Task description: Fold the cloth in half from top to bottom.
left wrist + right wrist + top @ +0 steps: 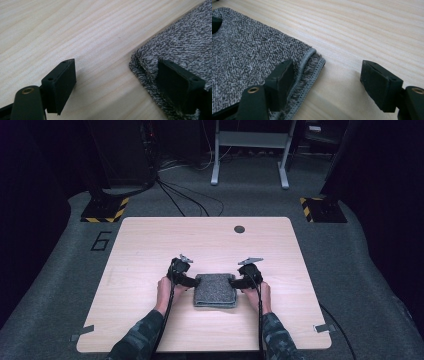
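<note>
1. Towel [215,291]: a folded grey terry cloth with a speckled, looped pile. It forms a flat, near-square pad with soft rounded corners. It lies on the near half of the table [150,250], about midway between the table's left and right edges.
2. Table: pale wood-grain top, smooth, rectangular with rounded corners. A small dark round disc [239,229] sits near its far edge.
3. Towel edges: the right gripper view shows a stitched hem and at least two stacked layers at one corner [312,65]. The left gripper view shows a folded, fuzzy edge [140,65] at another corner.
4. Left gripper [186,280]: at the towel's left side, jaws spread apart. In its own view, one jaw stands over bare wood and the other over the towel's edge. Nothing is clamped between them.
5. Right gripper [240,281]: at the towel's right side, jaws also spread. In its own view, one jaw rests over the towel near the hem and the other over bare wood. Nothing is clamped.
6. Open room: the bare tabletop is wide beyond the towel and to both sides. A narrower strip lies between the towel and the near edge.
7. Orientation: the towel's sides run roughly parallel to the table's edges. Its long axis cannot be told; it looks close to square.
</note>
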